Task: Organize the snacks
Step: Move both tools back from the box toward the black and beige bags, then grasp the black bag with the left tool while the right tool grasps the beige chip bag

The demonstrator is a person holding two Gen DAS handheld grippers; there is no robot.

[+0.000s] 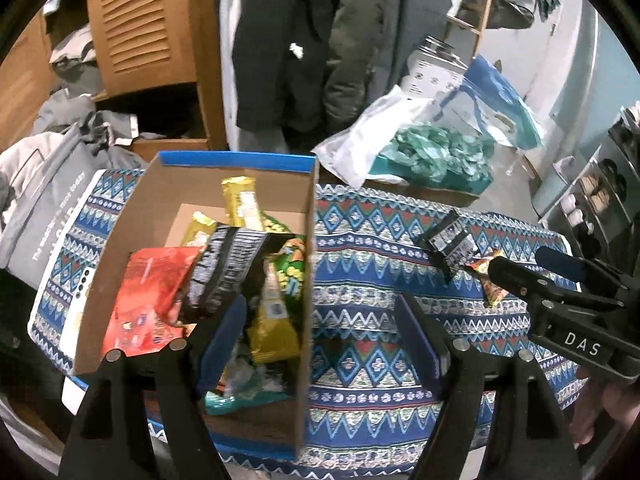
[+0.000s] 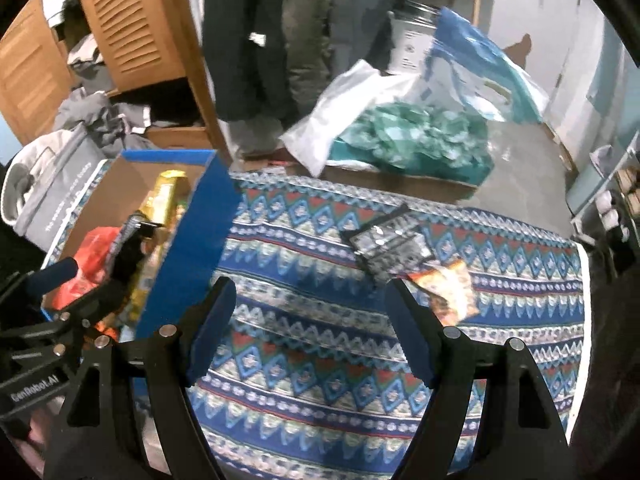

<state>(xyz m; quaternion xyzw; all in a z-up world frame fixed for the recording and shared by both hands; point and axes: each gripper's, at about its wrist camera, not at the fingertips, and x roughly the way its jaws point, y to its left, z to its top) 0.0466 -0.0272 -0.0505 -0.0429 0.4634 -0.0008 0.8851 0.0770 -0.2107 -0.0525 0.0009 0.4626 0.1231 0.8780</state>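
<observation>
Left hand-held gripper point(image 1: 320, 320), jaws apart and empty, straddles the right wall of the cardboard box point(image 1: 308, 264), which holds red point(image 1: 148, 300), black point(image 1: 224, 268) and yellow point(image 1: 276, 320) snack packs. Right hand-held gripper point(image 2: 310, 320), jaws apart and empty, hangs above the patterned worktop point(image 2: 312, 360). A black pack point(image 2: 386, 248) and an orange pack point(image 2: 448, 288) lie touching on the cloth, well apart from the box.

Matt cardboard box point(image 1: 224, 200), glossy foil snack packets point(image 1: 276, 328), woven patterned cloth point(image 2: 320, 380).

Snack packets point(image 1: 224, 276) lie in the box point(image 1: 308, 264), two packets point(image 2: 400, 248) right of it.
</observation>
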